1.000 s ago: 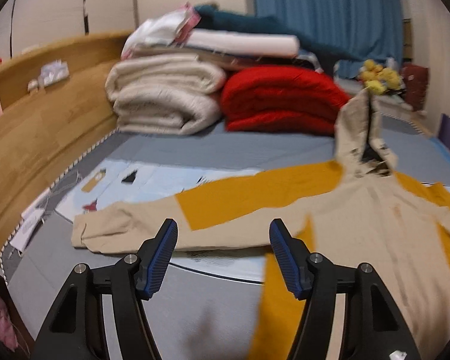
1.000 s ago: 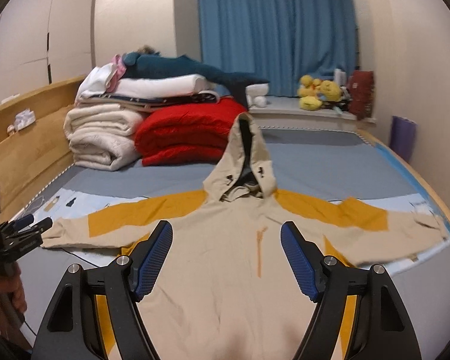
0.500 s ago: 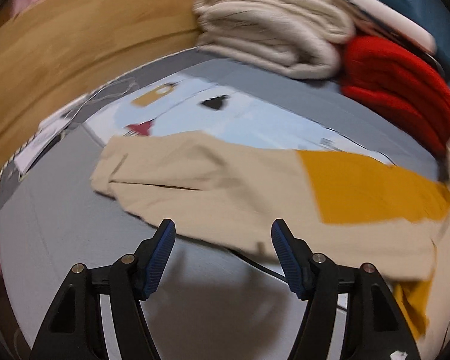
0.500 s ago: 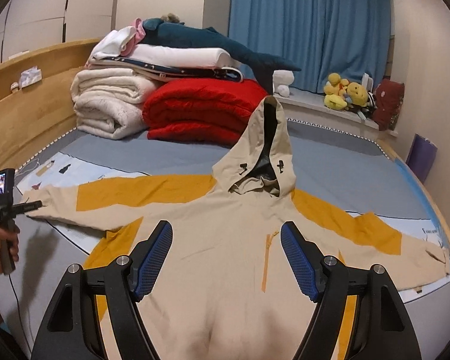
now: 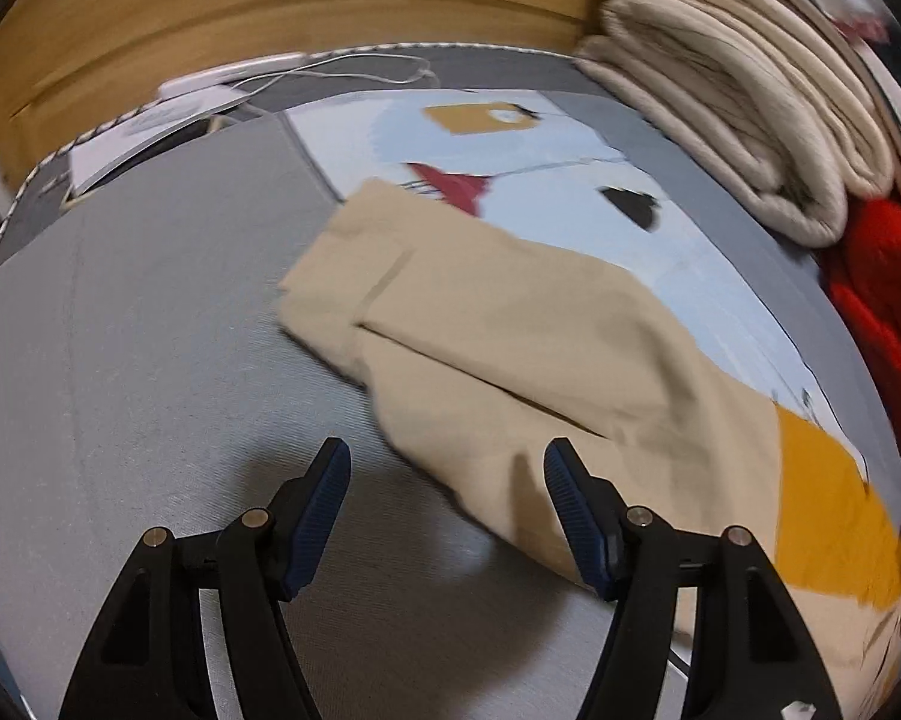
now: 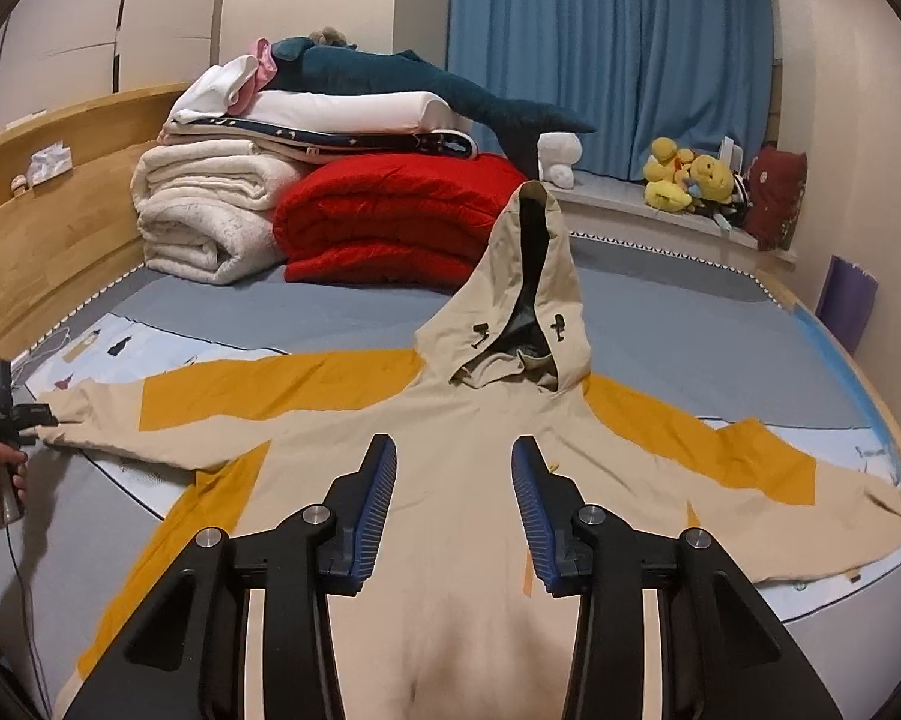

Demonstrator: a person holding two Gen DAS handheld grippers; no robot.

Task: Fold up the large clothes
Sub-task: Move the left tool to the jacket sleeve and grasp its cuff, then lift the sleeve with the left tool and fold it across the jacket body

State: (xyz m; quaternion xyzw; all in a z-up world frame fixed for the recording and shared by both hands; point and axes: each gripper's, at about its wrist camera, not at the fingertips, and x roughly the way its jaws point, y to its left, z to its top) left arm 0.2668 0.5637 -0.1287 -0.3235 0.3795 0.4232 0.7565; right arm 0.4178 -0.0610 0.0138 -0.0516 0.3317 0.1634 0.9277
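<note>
A beige hooded jacket (image 6: 450, 480) with orange panels lies spread flat on the grey bed (image 6: 660, 324), sleeves out to both sides, hood pointing away. My right gripper (image 6: 453, 480) hovers over the jacket's chest, open and empty, its jaws narrower than before. My left gripper (image 5: 444, 486) is open and empty, just short of the beige left sleeve (image 5: 480, 324) near its cuff. From the right wrist view the left gripper (image 6: 30, 417) sits at the sleeve's cuff end, held by a hand.
Folded cream blankets (image 6: 204, 222), a red duvet (image 6: 390, 222) and stacked bedding with a plush shark (image 6: 402, 84) sit at the head. A wooden bed rail (image 5: 270, 6) runs along the left. A light-blue printed sheet (image 5: 540, 168) lies under the sleeve. Plush toys (image 6: 684, 180) sit by the curtain.
My left gripper has swung left and down, closing in on the left sleeve's cuff. My right gripper's jaws have narrowed while it stays over the jacket's chest.
</note>
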